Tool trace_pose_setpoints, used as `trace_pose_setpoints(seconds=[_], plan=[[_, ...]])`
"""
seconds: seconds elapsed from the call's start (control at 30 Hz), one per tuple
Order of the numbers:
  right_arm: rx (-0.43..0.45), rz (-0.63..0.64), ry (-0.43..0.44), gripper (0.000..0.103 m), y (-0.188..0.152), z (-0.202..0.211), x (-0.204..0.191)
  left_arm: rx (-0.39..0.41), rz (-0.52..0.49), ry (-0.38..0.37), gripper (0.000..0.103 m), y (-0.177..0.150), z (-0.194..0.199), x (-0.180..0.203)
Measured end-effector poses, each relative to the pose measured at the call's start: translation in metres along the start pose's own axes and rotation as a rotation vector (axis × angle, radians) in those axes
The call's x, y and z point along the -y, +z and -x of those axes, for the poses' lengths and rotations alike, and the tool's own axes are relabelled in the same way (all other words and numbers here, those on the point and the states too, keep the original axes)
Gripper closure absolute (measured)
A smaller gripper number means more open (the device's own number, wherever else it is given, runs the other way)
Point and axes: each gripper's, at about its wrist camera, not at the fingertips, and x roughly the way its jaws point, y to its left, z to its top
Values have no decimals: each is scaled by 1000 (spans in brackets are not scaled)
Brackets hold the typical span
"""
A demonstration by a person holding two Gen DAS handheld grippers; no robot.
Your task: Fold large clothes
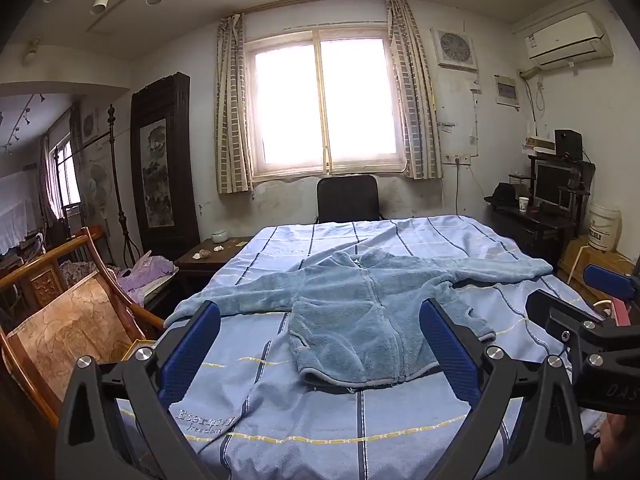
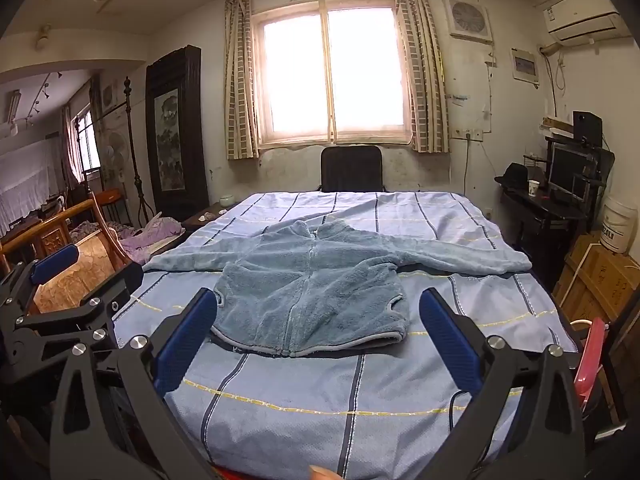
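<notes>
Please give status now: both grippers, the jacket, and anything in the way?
Left gripper open, empty. Right gripper open, empty. Jacket flat on bed, sleeves spread, unfolded, untouched. Nothing in the way.

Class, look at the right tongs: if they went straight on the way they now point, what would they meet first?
Probably the blue fleece jacket spread on the bed. The right tongs are open and tipped slightly down toward its hem, nothing between; depth is uncertain.
</notes>
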Motion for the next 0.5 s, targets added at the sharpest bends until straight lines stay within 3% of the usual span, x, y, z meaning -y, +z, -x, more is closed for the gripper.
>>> trace_pose_setpoints(seconds=[0.5], plan=[[9, 0, 5, 4, 0, 2, -2, 18, 5, -9, 3, 0, 3, 4]])
